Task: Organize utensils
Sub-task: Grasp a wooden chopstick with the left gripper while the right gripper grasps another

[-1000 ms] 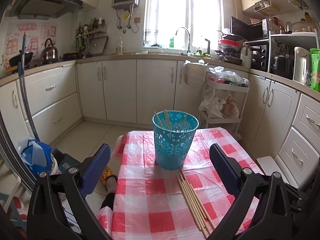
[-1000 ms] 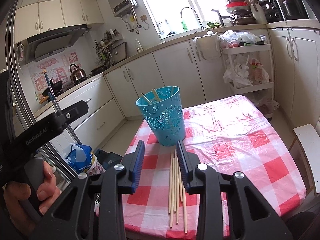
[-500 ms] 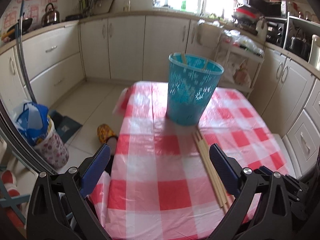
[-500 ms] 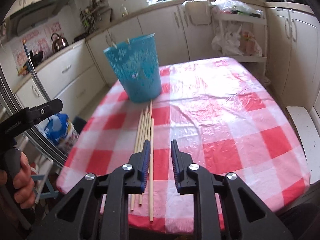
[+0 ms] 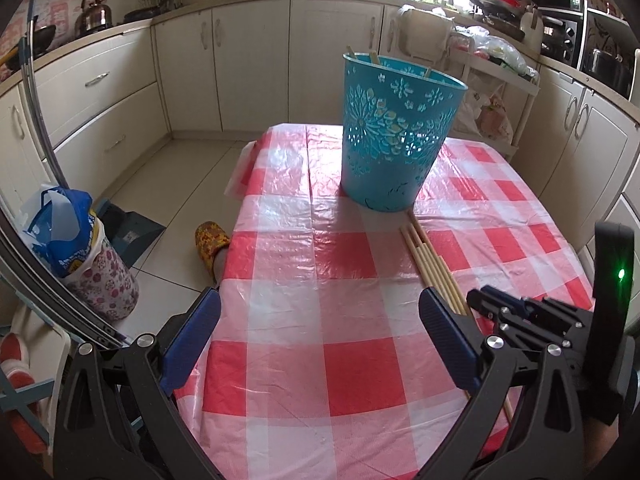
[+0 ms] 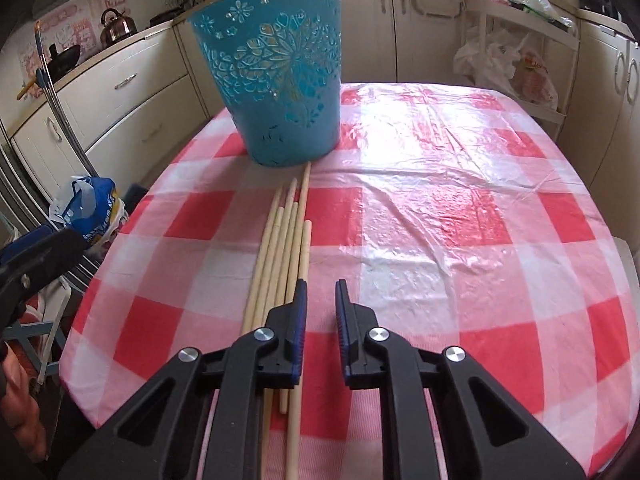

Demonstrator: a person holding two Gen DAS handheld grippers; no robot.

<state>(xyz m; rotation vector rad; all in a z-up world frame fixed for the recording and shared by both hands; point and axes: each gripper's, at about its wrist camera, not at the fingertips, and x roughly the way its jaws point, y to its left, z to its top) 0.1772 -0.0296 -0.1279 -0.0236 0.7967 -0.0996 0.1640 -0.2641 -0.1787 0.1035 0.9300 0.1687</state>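
A teal cut-out basket stands on the red-and-white checked tablecloth, with chopstick ends showing above its rim. Several pale wooden chopsticks lie side by side in front of it. My left gripper is wide open above bare cloth, left of the chopsticks. My right gripper hovers low at the bundle's right edge. Its jaws are closing to a narrow gap with nothing between them; its left finger overlaps the rightmost chopsticks.
The table's left edge drops to a tiled floor with a blue-and-white bag in a flowered bin and a yellow slipper. A white cart with plastic bags stands behind the table. Cabinets line the walls.
Both grippers have sunk toward the table and tipped downward, so basket and chopsticks look nearer. The right jaws have narrowed. The left jaws stay wide.
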